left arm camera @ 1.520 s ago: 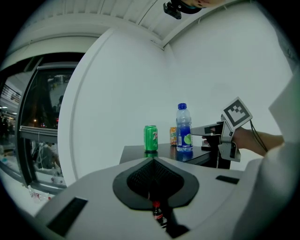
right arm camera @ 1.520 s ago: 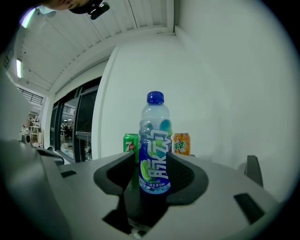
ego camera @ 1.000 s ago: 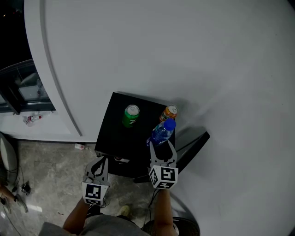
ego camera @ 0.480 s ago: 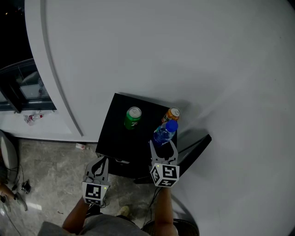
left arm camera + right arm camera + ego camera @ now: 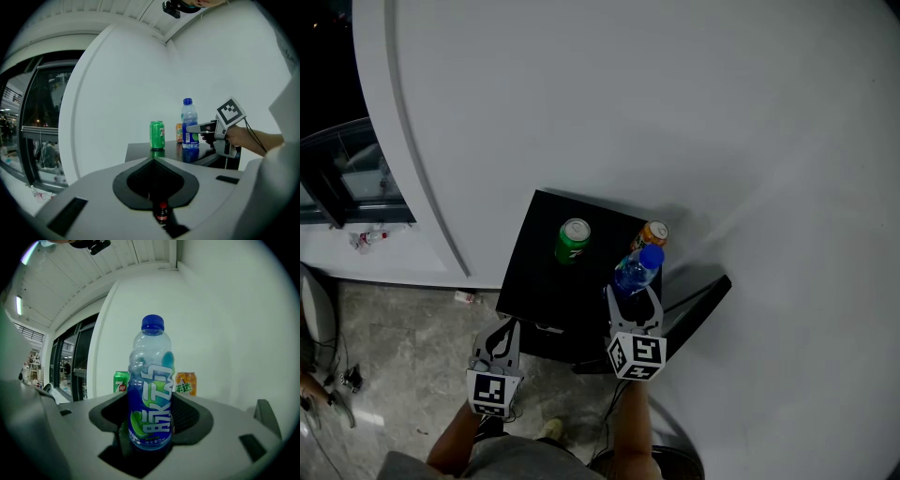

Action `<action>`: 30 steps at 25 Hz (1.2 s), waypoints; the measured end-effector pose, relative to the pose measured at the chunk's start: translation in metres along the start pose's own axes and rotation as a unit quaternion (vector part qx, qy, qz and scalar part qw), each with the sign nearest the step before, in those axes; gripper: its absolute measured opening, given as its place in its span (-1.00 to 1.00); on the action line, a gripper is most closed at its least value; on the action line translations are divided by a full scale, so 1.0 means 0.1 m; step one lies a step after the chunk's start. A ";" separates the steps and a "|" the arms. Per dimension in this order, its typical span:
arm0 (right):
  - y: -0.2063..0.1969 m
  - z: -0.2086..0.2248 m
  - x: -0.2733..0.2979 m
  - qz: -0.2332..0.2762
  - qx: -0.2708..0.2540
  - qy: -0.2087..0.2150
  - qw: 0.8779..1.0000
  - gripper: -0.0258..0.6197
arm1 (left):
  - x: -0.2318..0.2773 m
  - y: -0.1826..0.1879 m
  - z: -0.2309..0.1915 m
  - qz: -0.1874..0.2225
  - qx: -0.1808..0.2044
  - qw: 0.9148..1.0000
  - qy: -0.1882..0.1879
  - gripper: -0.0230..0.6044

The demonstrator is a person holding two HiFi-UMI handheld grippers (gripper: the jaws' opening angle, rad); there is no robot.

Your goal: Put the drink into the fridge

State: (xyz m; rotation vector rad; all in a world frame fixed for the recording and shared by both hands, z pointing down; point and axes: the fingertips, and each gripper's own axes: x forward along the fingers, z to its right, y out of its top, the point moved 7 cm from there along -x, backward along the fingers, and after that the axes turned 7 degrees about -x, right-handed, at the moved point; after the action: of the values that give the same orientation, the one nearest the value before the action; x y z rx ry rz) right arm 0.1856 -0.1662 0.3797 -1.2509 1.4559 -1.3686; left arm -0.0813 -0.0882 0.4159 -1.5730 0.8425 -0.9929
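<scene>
A blue-capped drink bottle [image 5: 633, 270] [image 5: 151, 394] stands upright on the black cabinet top [image 5: 534, 272]. My right gripper [image 5: 633, 295] [image 5: 151, 411] is level around its lower half. Its jaws have just been opening and stand open, with the bottle between them and a gap at each side. A green can [image 5: 572, 240] [image 5: 157, 135] stands at the middle of the top, and an orange can [image 5: 651, 234] [image 5: 185, 383] stands behind the bottle. My left gripper [image 5: 504, 330] [image 5: 154, 161] is shut and empty, in front of the cabinet's left corner.
A curved white wall [image 5: 675, 112] rises right behind the cabinet. A black panel [image 5: 698, 298] juts out at the cabinet's right side. Dark glass windows [image 5: 342, 178] are at the left. The stone floor [image 5: 403, 356] holds small litter and cables.
The right gripper's jaws have spread a little wider around the blue bottle. The left gripper and the cans have stayed put.
</scene>
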 end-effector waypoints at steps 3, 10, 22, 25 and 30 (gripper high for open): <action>0.00 0.00 -0.01 0.001 0.006 0.000 1.000 -0.01 | -0.03 0.00 -0.02 0.001 0.000 1.000 0.001 -0.91; 0.04 0.06 -0.08 0.009 0.018 -0.014 1.000 -0.02 | -0.06 0.04 -0.03 0.006 0.001 1.000 0.002 -0.91; 0.26 0.06 -0.59 0.027 0.006 -0.027 0.999 -0.01 | -0.19 0.06 0.15 0.013 0.005 1.000 -0.029 -0.91; 0.29 0.01 -0.79 0.027 -0.002 -0.030 0.999 -0.01 | -0.25 0.09 0.23 0.015 0.008 0.999 -0.041 -0.91; 0.23 -0.08 -1.11 0.029 0.000 -0.034 0.999 -0.01 | -0.34 0.06 0.39 0.014 0.016 0.998 -0.064 -0.91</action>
State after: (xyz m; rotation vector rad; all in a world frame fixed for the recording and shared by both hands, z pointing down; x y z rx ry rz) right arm 0.2000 -0.0581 0.3479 -1.2332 1.4337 -1.2764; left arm -0.0600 -0.0441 0.4002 -1.5768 0.7535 -0.8720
